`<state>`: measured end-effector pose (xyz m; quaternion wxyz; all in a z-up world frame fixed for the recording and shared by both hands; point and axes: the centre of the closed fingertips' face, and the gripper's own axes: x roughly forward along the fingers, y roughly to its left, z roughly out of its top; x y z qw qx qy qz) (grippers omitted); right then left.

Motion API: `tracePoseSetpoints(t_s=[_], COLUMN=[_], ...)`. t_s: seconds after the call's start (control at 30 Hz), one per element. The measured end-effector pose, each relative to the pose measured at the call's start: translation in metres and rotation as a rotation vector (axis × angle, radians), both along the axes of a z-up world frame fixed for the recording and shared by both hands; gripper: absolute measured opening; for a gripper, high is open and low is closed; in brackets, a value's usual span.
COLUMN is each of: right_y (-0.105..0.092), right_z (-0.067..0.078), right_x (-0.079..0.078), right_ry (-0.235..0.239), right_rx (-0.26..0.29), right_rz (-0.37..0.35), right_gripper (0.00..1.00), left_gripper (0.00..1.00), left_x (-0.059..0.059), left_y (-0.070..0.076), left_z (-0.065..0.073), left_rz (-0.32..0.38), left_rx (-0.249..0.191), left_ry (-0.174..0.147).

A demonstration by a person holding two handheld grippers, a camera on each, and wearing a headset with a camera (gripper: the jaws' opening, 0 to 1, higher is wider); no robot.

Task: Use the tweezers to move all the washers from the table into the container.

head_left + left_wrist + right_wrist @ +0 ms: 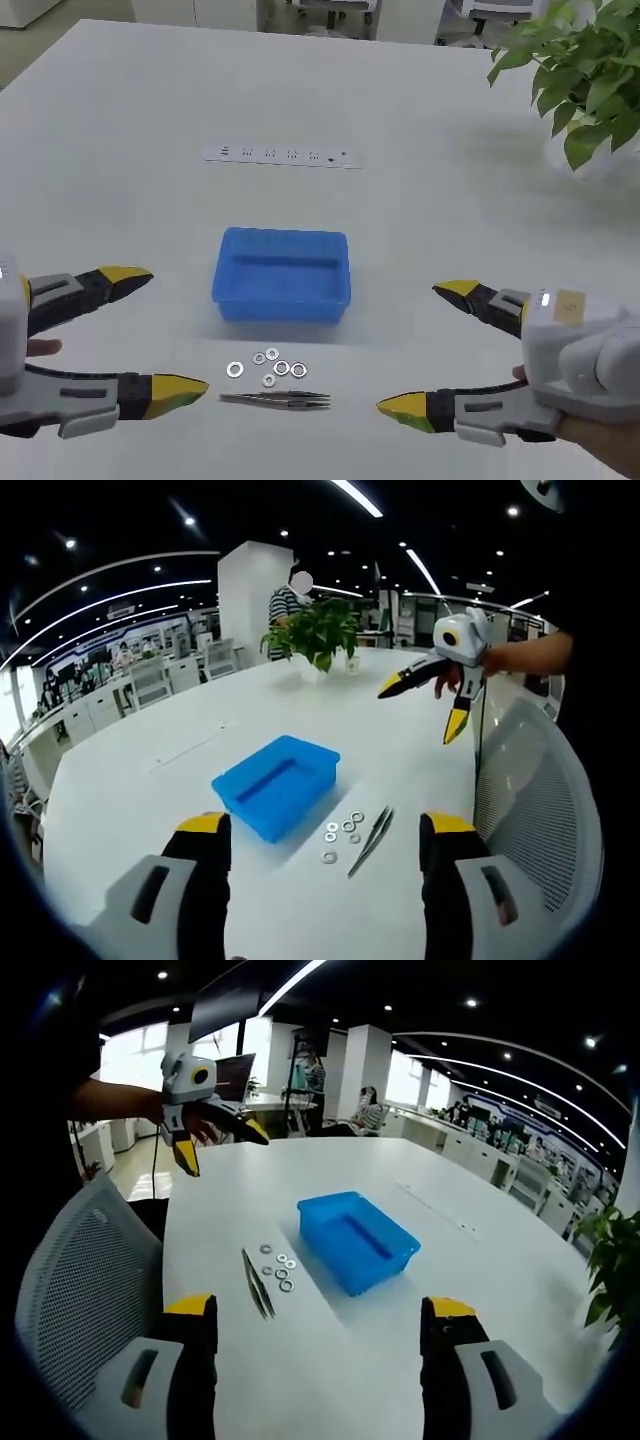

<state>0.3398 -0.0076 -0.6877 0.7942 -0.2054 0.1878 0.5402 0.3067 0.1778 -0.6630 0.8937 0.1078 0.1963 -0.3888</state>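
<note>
A broad white table [150, 110] takes up most of the head view, matte and plain across its upper half, with a flush socket strip [282, 155] above centre and a leafy potted plant [585, 80] at the upper right corner. The blue container [280, 305] sits in the middle of the frame, open side up. Just below it a small cluster of washers [268, 367] lies flat on the tabletop. Directly below those the tweezers [275, 399] lie lengthwise from left to right, close to the washers and apart from the container. The left gripper [178, 332] enters from the lower left edge and the right gripper [408, 348] from the lower right. Both have their yellow-tipped jaws spread wide, gripping nothing, and they hover off the tweezers, one on each side. The two gripper views show a large open office: long ceiling lights [355, 495] on a dark ceiling, a white column [255, 590], rows of desks [150, 680] towards the left of the frame, and a grey mesh chair [530, 790] at the table's near edge
</note>
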Motion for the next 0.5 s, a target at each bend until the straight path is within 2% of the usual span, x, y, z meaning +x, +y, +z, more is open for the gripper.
tracePoseSetpoints(t_s=[0.27,0.5], right_y=[0.007,0.014], right_z=[-0.005,-0.015], right_x=[0.002,-0.002], right_ry=[0.012,0.034], right_rx=[-0.027,-0.072], right_rz=[0.055,0.146], right_gripper=[0.80,0.68], left_gripper=[0.77,0.65], left_x=[0.005,0.007], left_y=[-0.002,-0.007], left_z=[-0.005,-0.017], left_rz=[-0.043,-0.108], left_rx=[0.032,0.076], left_ry=[0.019,0.043])
